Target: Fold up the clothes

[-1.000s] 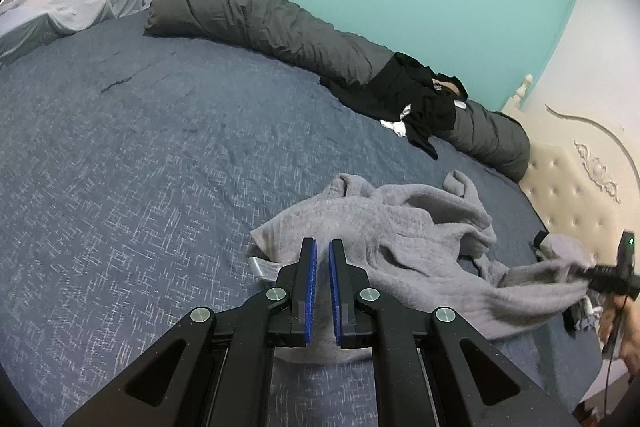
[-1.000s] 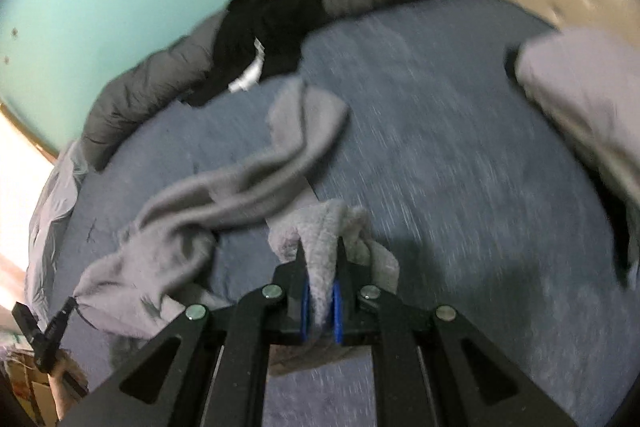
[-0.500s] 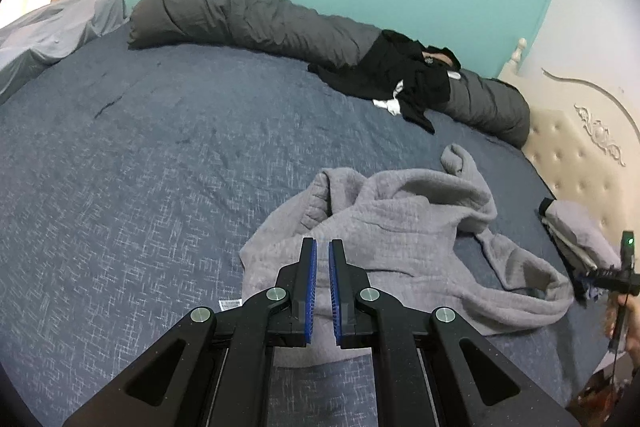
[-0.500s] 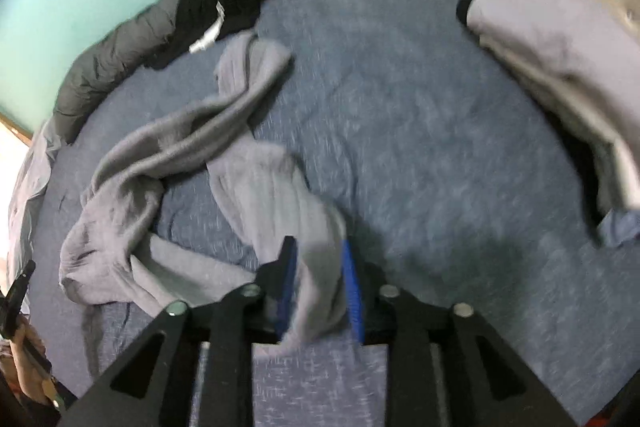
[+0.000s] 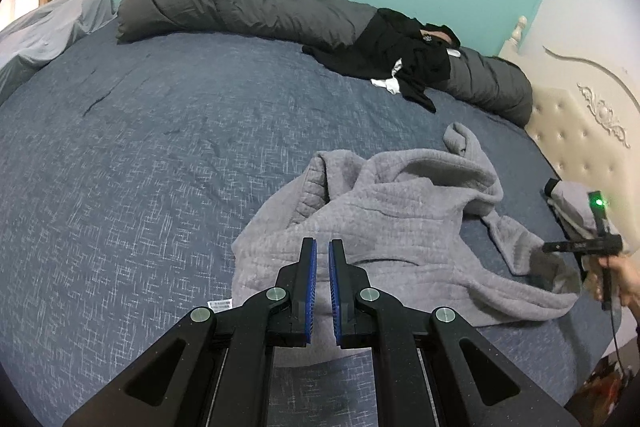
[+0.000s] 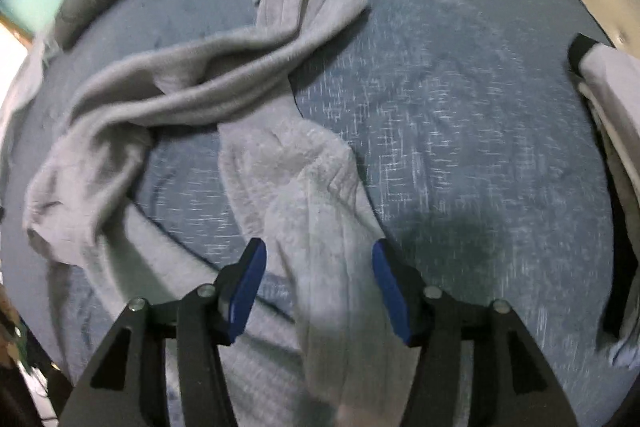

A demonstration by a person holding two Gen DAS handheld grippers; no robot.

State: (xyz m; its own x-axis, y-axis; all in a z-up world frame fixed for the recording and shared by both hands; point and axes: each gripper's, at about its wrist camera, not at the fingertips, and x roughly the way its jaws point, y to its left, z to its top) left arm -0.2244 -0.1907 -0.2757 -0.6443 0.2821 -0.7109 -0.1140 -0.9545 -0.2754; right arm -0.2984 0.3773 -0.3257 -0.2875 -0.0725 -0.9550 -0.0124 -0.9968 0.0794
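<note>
Right gripper (image 6: pixel 316 279): jaws now wide apart over a sleeve of the grey garment (image 5: pixel 384 227); a second ago they pinched that cloth, so the sleeve is released and lies slack on the blue bedspread (image 5: pixel 160 155).
Left gripper (image 5: pixel 322 267): pads close together with a narrow gap, hovering over the garment's near edge; nothing shows between the pads, as before.
Grey garment: crumpled mid-bed, not folded flat, one sleeve trailing toward the padded headboard (image 5: pixel 580 143). Judged: spreading is underway; no fold shows.
Farther: folded pale clothes (image 6: pixel 616 99) by the headboard; black clothing (image 5: pixel 400 59) on the grey bolster (image 5: pixel 240 7).
</note>
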